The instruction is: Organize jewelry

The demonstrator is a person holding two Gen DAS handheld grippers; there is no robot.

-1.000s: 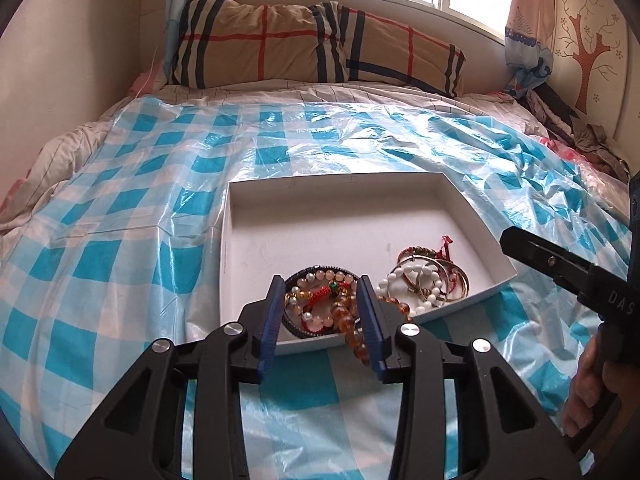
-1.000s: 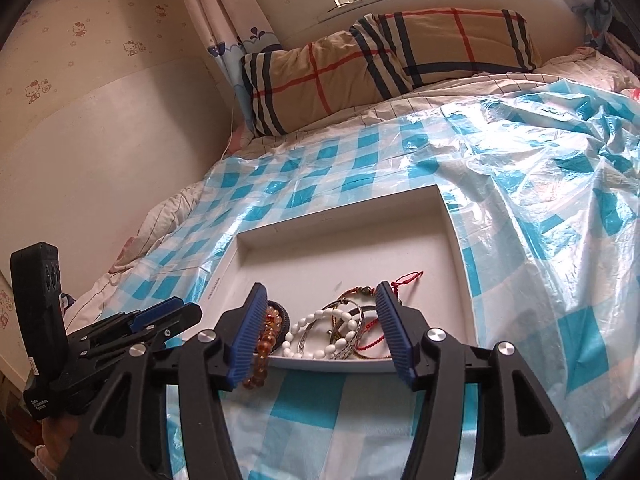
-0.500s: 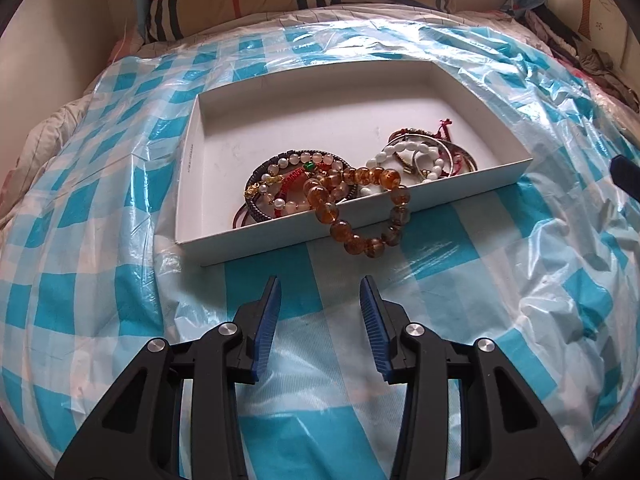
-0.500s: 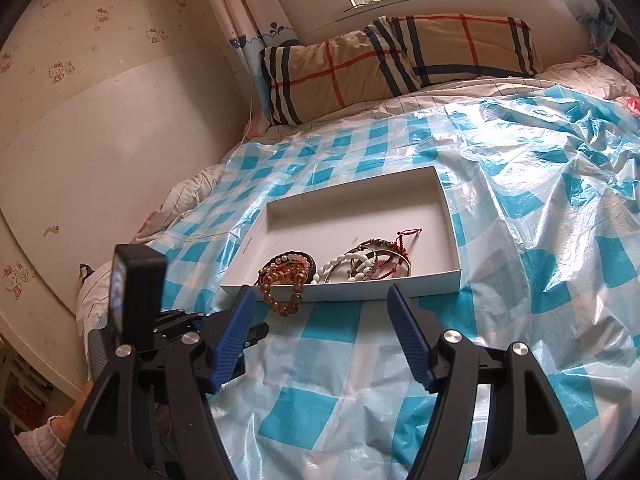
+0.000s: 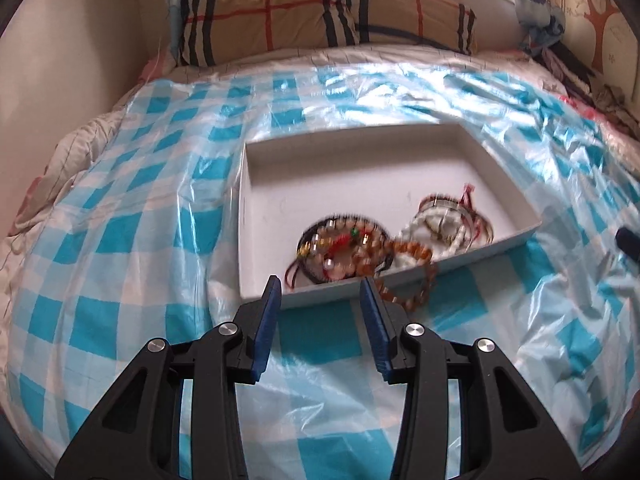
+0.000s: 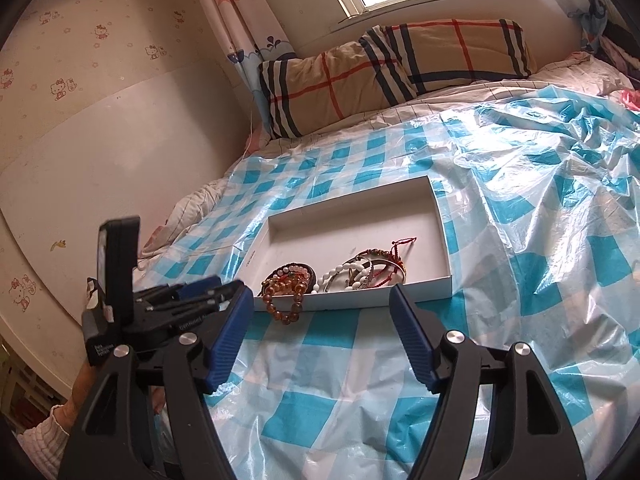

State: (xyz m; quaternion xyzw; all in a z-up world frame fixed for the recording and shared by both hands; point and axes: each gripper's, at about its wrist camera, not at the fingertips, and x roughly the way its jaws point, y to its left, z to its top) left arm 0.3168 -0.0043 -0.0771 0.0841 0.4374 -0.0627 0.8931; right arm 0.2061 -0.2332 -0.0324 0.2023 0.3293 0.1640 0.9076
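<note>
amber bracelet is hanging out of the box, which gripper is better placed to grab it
Left. The open left gripper sits right at the white box rim beside the amber bead bracelet; the open right gripper is farther back.

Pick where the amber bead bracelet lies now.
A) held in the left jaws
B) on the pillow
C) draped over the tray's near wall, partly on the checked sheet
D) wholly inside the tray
C: the amber bracelet hangs over the near wall of the tray, its loop on the sheet; both pairs of jaws are open and hold nothing.
</note>
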